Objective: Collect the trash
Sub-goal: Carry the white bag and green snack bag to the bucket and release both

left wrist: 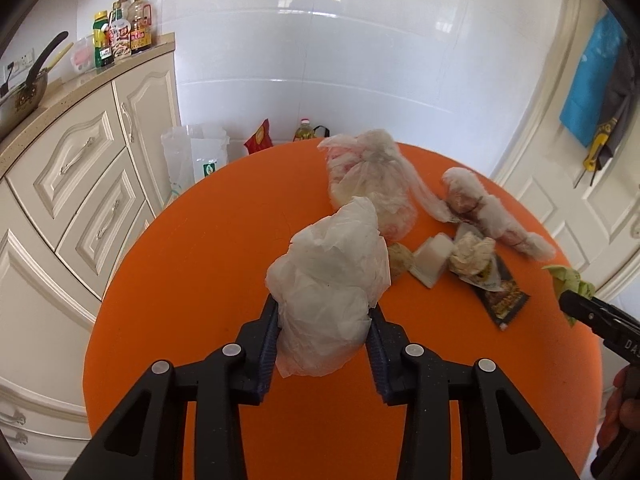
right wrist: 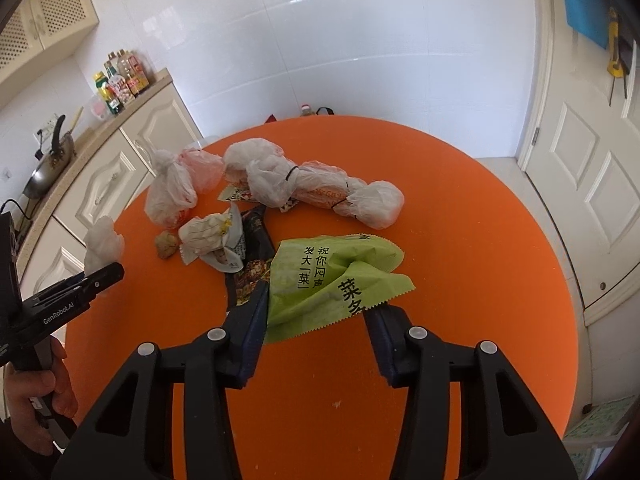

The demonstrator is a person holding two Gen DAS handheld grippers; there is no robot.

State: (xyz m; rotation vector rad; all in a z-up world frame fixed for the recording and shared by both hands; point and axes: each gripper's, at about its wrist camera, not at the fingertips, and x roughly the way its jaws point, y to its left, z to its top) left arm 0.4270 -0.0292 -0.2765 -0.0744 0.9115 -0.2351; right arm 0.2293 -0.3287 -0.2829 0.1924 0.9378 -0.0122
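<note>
Trash pinched in both grippers over a round orange table (left wrist: pixel 180 280).
Left gripper (left wrist: pixel 323 320) clamps a crumpled white plastic bag (left wrist: pixel 332 276); right gripper (right wrist: pixel 316 312) squeezes a green snack wrapper with black lettering (right wrist: pixel 320 280). Just beyond them lie a dark foil packet (right wrist: pixel 256 248), crumpled paper (right wrist: pixel 208 234) and knotted clear bags (right wrist: pixel 312 188); farther off, cream cabinets (left wrist: pixel 80 168).

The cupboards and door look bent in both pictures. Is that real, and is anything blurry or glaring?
Left wrist view: fisheye bending bows the cupboards and door; the glossy wall mirrors a window. Right wrist view: same bending, dark corners, the green wrapper sharp, its print readable.
</note>
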